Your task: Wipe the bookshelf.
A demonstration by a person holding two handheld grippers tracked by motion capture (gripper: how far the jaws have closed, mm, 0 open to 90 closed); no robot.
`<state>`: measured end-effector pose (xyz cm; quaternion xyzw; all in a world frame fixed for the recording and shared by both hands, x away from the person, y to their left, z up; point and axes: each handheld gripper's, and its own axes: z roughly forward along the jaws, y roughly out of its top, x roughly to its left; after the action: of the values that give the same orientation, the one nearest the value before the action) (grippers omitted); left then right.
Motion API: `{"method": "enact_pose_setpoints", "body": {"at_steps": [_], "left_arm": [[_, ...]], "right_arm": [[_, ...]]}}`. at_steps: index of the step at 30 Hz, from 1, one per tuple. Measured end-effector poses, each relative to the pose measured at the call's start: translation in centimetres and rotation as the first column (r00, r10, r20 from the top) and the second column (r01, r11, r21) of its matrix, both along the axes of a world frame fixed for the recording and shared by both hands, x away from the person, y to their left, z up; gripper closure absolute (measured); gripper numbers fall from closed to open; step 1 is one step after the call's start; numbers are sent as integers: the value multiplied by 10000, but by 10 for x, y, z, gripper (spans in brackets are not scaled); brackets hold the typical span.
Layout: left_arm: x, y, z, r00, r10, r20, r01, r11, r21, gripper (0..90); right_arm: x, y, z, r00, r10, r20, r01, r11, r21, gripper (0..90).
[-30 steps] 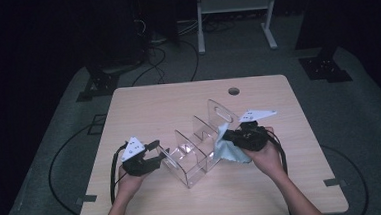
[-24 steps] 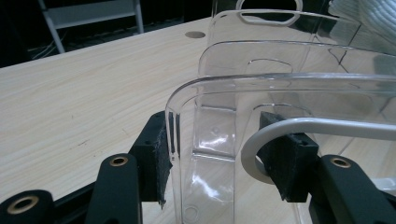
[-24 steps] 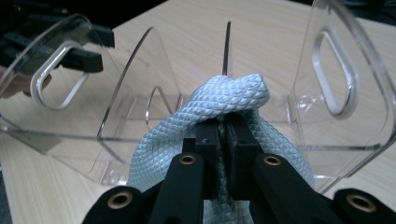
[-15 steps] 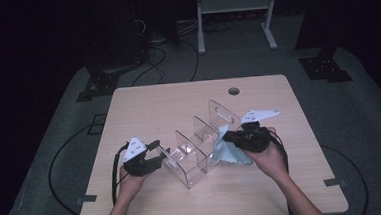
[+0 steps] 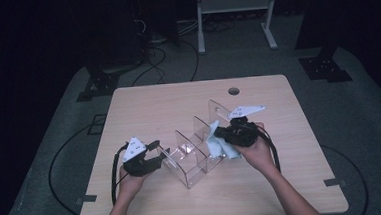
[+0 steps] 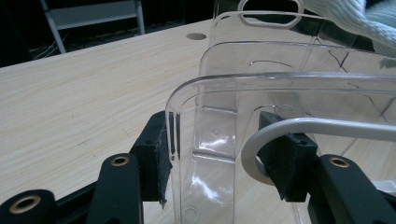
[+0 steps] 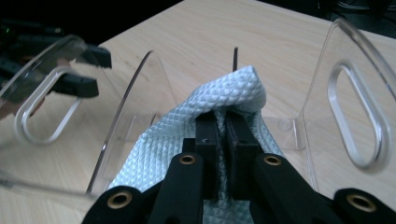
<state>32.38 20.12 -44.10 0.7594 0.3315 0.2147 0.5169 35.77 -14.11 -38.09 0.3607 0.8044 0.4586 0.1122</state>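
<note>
My right gripper has its jaws pinched nearly together on a pale blue cloth. In the right gripper view the two black pads squeeze a fold of it, and the cloth bunches up over the tips and hangs below them. The weave is a small quilted diamond pattern, and the cloth looks soft and crumpled.

My left gripper is partly closed on the near end wall of a clear plastic rack. In the left gripper view one pad sits against the outer face of that wall, and the other pad sits on its inner side by the curved handle cut-out. So it is gripping the rack's end panel.

The rack is see-through, with several upright dividers standing in a row, rounded top corners and an oval handle slot in each end panel. It lies slantwise across the middle of the wooden table.

From the high view, the cloth is at the right side of the rack, pressed in against the dividers between the middle and the far end panel. The right gripper view shows the cloth down in a compartment, a divider to either side of it. The left gripper shows at the far end beyond it.
</note>
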Motion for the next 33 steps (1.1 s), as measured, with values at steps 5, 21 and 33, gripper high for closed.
{"method": "enact_pose_setpoints", "body": {"at_steps": [5,21,33], "left_arm": [[0,0,0,9999,-140,26,140,9999,33,465],[-1,-1,0,10000,-59,53,58,10000,54,465],[-2,-1,0,9999,-110,40,110,9999,16,464]], "right_arm": [[-9,-4,0,10000,57,18,-57,9998,-211,846],[-6,2,-1,10000,4,-7,-4,9997,-249,846],[10,12,1,10000,-59,29,59,9998,-203,846]]}}
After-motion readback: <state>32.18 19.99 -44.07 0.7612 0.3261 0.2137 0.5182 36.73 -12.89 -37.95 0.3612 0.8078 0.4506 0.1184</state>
